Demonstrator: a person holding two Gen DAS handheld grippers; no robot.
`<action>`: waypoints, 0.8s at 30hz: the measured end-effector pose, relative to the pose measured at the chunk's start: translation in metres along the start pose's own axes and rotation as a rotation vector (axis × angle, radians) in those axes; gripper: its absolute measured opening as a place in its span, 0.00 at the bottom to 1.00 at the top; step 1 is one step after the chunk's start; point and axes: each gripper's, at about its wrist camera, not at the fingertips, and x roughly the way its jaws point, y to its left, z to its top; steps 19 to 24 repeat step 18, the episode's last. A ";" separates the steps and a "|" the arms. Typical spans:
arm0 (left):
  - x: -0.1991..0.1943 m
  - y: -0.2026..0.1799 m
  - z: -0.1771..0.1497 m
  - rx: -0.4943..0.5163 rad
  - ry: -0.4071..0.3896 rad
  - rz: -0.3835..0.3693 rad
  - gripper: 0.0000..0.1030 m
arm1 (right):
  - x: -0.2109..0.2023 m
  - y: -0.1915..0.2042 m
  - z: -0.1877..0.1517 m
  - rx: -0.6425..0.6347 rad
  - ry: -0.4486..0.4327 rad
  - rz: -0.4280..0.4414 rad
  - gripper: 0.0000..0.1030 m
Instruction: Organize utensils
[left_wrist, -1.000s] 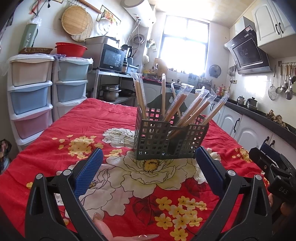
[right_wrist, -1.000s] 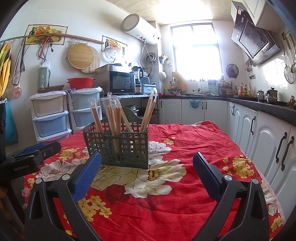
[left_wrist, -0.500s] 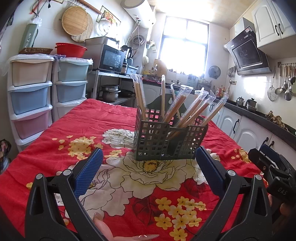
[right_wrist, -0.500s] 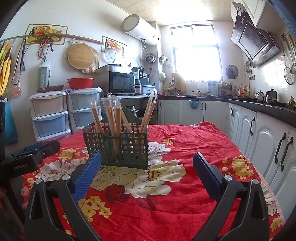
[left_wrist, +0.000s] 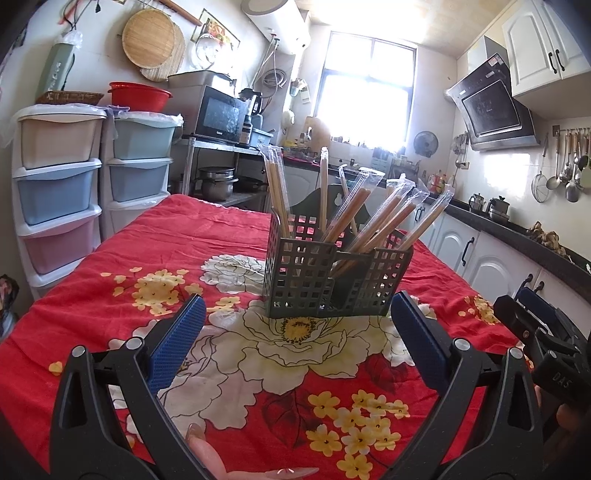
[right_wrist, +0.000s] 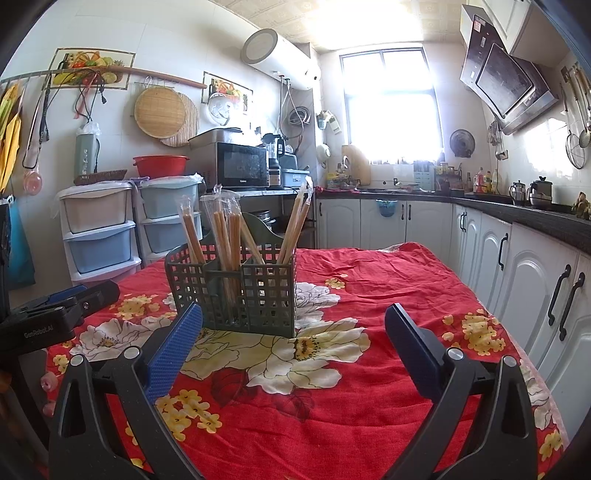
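A dark green grid caddy stands on the table with its red flowered cloth. Several plastic-wrapped chopstick pairs stand in its compartments and lean outward. My left gripper is open and empty, a short way in front of the caddy. My right gripper is open and empty, with the caddy ahead and left and its chopsticks upright. The right gripper shows at the right edge of the left wrist view; the left gripper shows at the left edge of the right wrist view.
Plastic drawer towers stand left of the table. A microwave sits on a rack behind. White cabinets and a dark counter run along the right. The cloth falls off the table's right edge.
Both grippers have drifted slightly; the caddy sits a touch higher and further off in the left wrist view. Both stay open and empty.
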 end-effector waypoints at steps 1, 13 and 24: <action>0.000 0.000 0.000 0.002 0.002 -0.001 0.90 | -0.001 0.000 0.001 0.001 0.001 -0.001 0.94; 0.016 0.042 0.029 -0.100 0.183 0.074 0.90 | 0.026 -0.055 0.026 0.119 0.190 -0.124 0.94; 0.081 0.097 0.046 -0.077 0.355 0.292 0.90 | 0.108 -0.116 0.015 0.088 0.515 -0.297 0.94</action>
